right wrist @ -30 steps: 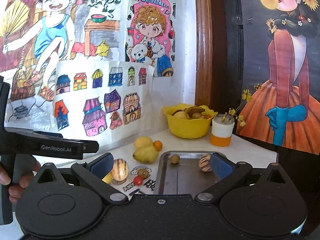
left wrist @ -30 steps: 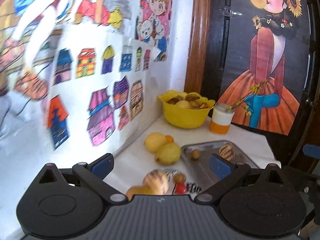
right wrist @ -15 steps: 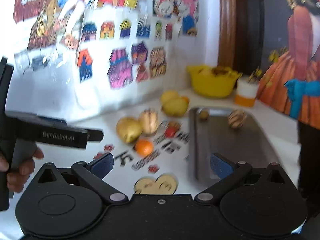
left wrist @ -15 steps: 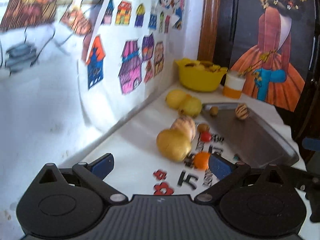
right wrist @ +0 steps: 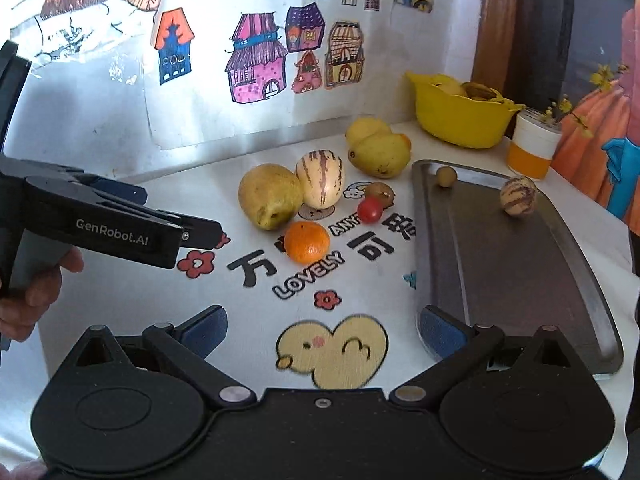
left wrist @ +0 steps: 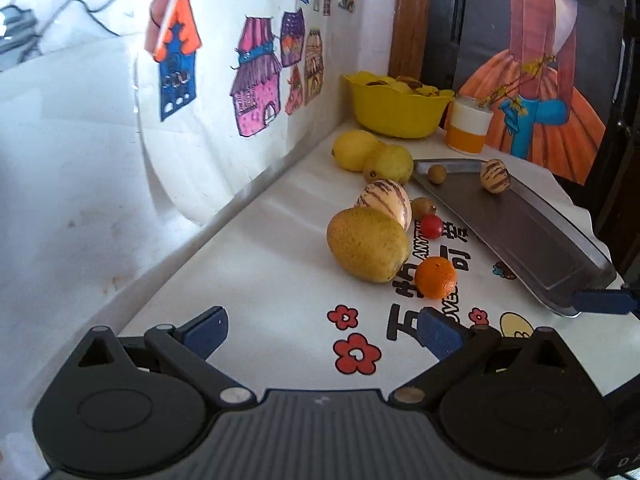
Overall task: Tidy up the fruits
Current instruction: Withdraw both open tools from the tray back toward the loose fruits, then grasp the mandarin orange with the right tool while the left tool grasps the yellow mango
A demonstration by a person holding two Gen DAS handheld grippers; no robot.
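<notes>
- Both views have tilted down from the wall drawings toward the tabletop since a second ago, so more of the loose fruit is now seen.
- The left gripper [left wrist: 322, 334] is spread wide and holds nothing; it hangs near the mango [left wrist: 367, 243] and the orange [left wrist: 435, 277].
- The right gripper [right wrist: 322, 332] is also spread and empty, near the front rim of the metal tray [right wrist: 516, 280].
- Only two small fruits lie on the tray, so sorting appears barely begun.
- The contents of the yellow bowl [right wrist: 460, 122] are too small to identify.
</notes>
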